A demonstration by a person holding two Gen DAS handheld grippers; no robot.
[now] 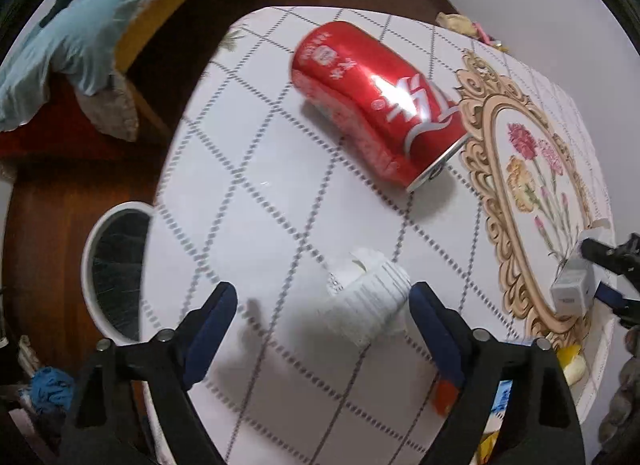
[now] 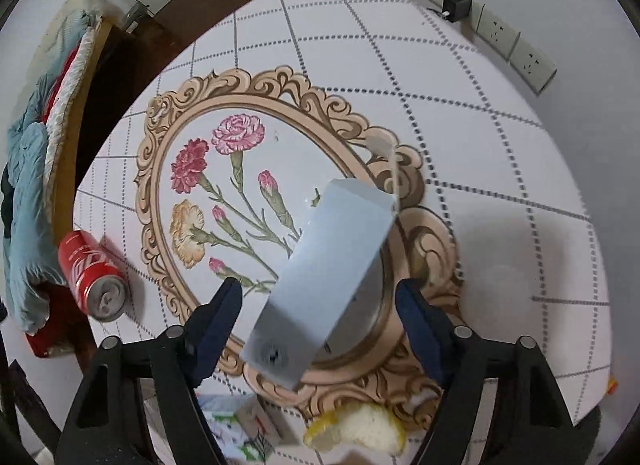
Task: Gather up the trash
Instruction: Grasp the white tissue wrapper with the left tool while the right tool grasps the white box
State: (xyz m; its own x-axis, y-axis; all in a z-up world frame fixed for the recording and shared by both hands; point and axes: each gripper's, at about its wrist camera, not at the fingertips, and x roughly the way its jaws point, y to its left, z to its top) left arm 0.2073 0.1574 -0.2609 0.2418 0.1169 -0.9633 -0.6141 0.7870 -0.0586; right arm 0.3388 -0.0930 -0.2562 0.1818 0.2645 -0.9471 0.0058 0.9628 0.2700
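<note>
the lower edge of the right wrist view cuts off a yellow peel scrap (image 2: 356, 427) and a small printed carton (image 2: 260, 423), both lying at the near rim of the worktop (image 2: 500, 137), too blurred to read. in the left wrist view an orange scrap (image 1: 444, 395) and more yellow bits sit half hidden behind the right-hand finger, and i cannot tell what they are. the white bin (image 1: 114, 273) beside the worktop is partly cut by the worktop edge; its inside is dark.

the crumpled white paper cup (image 1: 370, 303) lies on its side between the fingers of the left gripper (image 1: 324, 305), close against the right-hand finger and well apart from the other. whether it touches that finger is unclear. these fingers stand wide apart and hold nothing. beyond the cup, further along the worktop, lies a dented red cola can (image 1: 372, 105) on its side.

the pale blue carton (image 2: 324, 281) stands tilted between the fingers of the right gripper (image 2: 320, 305), its near end towards the camera, over the flower print. gaps show on both sides, so the fingers are spread and not clamped on it; what bears the carton is hidden. the left wrist view shows this gripper at the far right edge with the carton at its tips.
</note>
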